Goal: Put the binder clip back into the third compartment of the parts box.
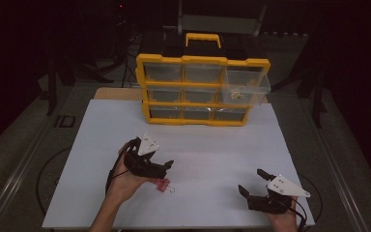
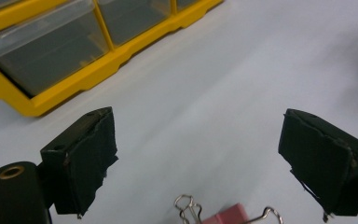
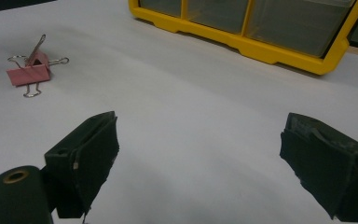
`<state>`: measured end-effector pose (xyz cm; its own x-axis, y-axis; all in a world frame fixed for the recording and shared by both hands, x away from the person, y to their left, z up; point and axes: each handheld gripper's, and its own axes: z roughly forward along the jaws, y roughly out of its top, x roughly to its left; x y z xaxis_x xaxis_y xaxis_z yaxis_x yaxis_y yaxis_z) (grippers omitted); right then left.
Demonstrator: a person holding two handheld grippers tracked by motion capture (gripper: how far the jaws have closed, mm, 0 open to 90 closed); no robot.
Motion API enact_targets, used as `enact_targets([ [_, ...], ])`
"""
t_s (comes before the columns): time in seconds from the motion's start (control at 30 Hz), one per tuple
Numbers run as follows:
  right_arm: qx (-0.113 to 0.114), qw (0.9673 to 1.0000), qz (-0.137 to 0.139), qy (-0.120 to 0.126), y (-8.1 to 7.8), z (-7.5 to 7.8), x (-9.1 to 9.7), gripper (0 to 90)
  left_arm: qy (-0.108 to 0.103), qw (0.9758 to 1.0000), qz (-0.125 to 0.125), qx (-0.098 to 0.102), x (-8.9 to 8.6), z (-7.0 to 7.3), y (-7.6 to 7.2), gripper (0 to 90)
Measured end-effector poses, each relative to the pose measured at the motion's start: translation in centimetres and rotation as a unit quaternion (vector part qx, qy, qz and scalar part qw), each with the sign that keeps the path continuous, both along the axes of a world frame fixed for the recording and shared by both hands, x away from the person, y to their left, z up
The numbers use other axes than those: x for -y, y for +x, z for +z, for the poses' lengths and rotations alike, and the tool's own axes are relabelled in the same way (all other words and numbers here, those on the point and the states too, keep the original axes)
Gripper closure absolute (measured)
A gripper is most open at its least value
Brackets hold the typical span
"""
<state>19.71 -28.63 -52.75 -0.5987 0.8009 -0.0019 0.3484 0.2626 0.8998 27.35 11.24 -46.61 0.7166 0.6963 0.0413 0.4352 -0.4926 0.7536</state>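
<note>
Holding both grippers wide open and empty, I have my left gripper (image 1: 160, 170) just above the pink binder clips (image 1: 163, 185) on the white board (image 1: 207, 150); my right gripper (image 1: 252, 182) sits well apart.

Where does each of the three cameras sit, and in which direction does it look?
High view: above the person's side, looking forward and down on the white table; forearms, left gripper and right gripper show.
Left gripper view: on the left gripper, facing the yellow drawer organizer; its open jaws show.
Right gripper view: on the right gripper, facing the organizer; its open jaws show.
Shared: all three show the pink binder clips and the organizer.
</note>
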Motion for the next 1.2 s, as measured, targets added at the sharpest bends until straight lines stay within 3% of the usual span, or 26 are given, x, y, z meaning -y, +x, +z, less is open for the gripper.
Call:
enact_targets([
  [0.63, 0.000, 1.0000, 0.000, -0.001, 0.0, 0.0, 0.0, 11.1, 0.017, 0.9996, 0.013, -0.017, 0.4, -2.5, -2.4, 12.0],
  [1.2, 0.002, 1.0000, -0.002, 0.000, -0.1, 0.1, 0.0, 11.0, 0.031, 0.9991, 0.010, -0.029, 1.6, -4.3, -3.7, 14.1],
])
